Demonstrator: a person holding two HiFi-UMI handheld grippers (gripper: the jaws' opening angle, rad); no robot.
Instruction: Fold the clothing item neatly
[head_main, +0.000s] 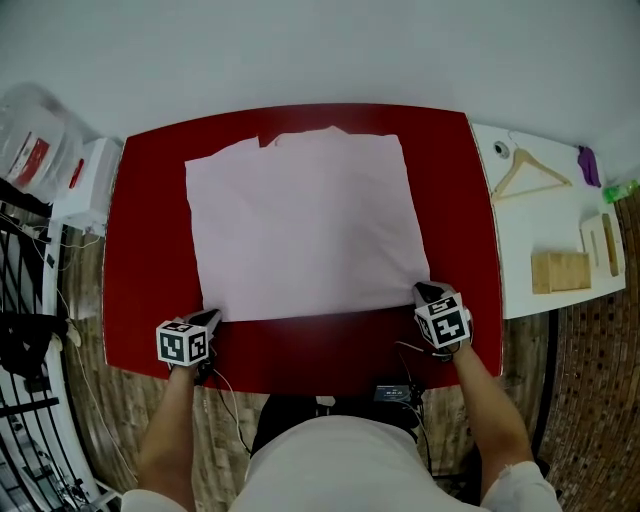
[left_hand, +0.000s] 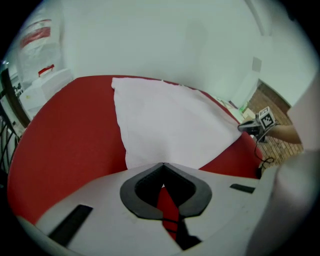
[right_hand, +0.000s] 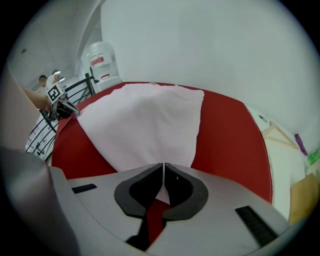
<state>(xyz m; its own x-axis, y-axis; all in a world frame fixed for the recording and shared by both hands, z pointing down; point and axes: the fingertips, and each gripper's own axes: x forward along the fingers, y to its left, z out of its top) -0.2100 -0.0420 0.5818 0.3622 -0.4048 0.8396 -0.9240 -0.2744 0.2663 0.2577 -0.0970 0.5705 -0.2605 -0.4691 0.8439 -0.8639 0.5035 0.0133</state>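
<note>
Red table (head_main: 150, 200) fills the middle of the head view, w/ a grey floor beyond its far edge and wood-pattern floor at the near side. At far left, off the table, sit a white box (head_main: 90, 180) and a black rack (head_main: 25, 330). The left gripper (head_main: 210, 317) is at the near-left corner of the cloth (head_main: 305, 225). In its own view the jaws (left_hand: 163, 164) are clenched tip to tip on that corner, w/ a sliver of white fabric btwn them. The cloth is pale, approx. rectangular and flat, its far edge slightly uneven and close to the table's far edge. A wide red strip is bare to its left, a narrower one to its right, and another along the near edge btwn cloth and the person. The near hem runs straight across to the right gripper (head_main: 425, 292), which grips the near-right corner. Its view shows the jaws (right_hand: 163, 165) pinched on fabric, w/ white cloth (right_hand: 145, 125) showing behind the tips. Right of the red table stands a white side table (head_main: 530, 230) w/ a wooden hanger (head_main: 530, 172) and wooden blocks (head_main: 560, 272), well apart from the cloth.
</note>
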